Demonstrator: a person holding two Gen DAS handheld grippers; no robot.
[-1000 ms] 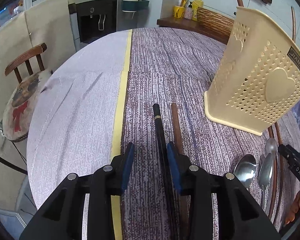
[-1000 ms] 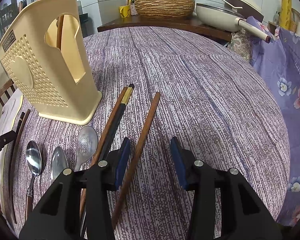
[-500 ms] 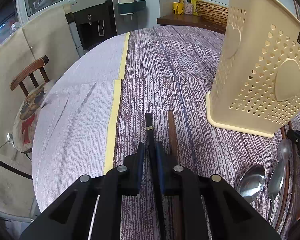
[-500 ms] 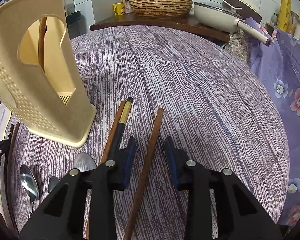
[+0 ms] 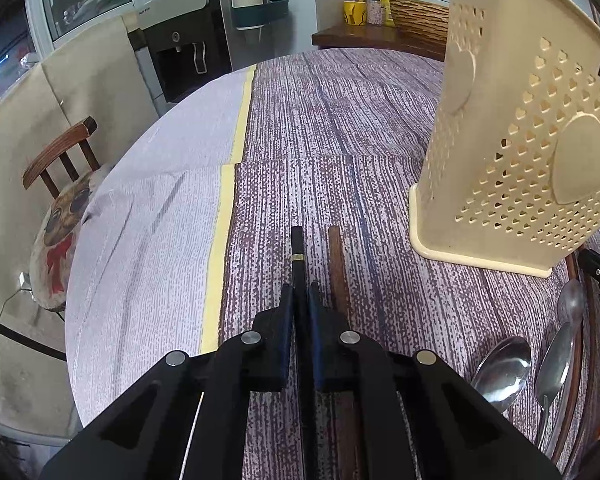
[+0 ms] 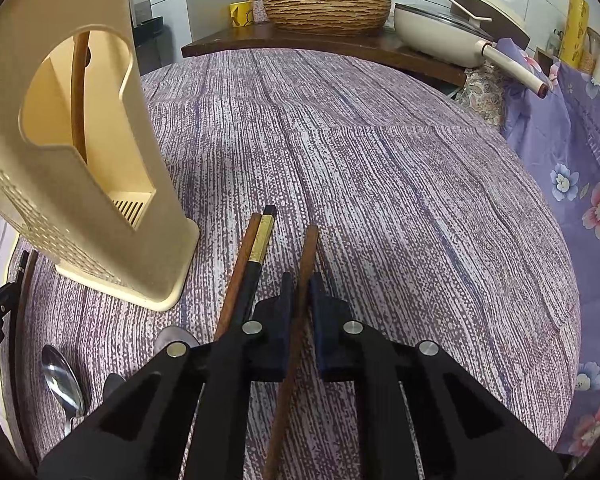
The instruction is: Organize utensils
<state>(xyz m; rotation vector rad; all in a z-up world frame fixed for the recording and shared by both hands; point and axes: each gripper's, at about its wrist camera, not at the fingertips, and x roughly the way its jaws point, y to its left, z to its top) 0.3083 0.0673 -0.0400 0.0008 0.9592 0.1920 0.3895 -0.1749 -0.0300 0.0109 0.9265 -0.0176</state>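
My left gripper is shut on a black chopstick with a gold band; a brown chopstick lies on the cloth just to its right. My right gripper is shut on a brown chopstick; a black chopstick with a gold section and another brown chopstick lie to its left. The cream perforated utensil holder stands upright on the table, also in the right wrist view, with a wooden handle inside it.
Metal spoons lie on the cloth at the right of the left view and at the lower left of the right view. A wooden chair stands left of the table. A counter with a basket and a pan lies behind.
Both grippers have gone from open to shut, the left on the black chopstick, the right on the brown one. Both have moved closer to the holder.
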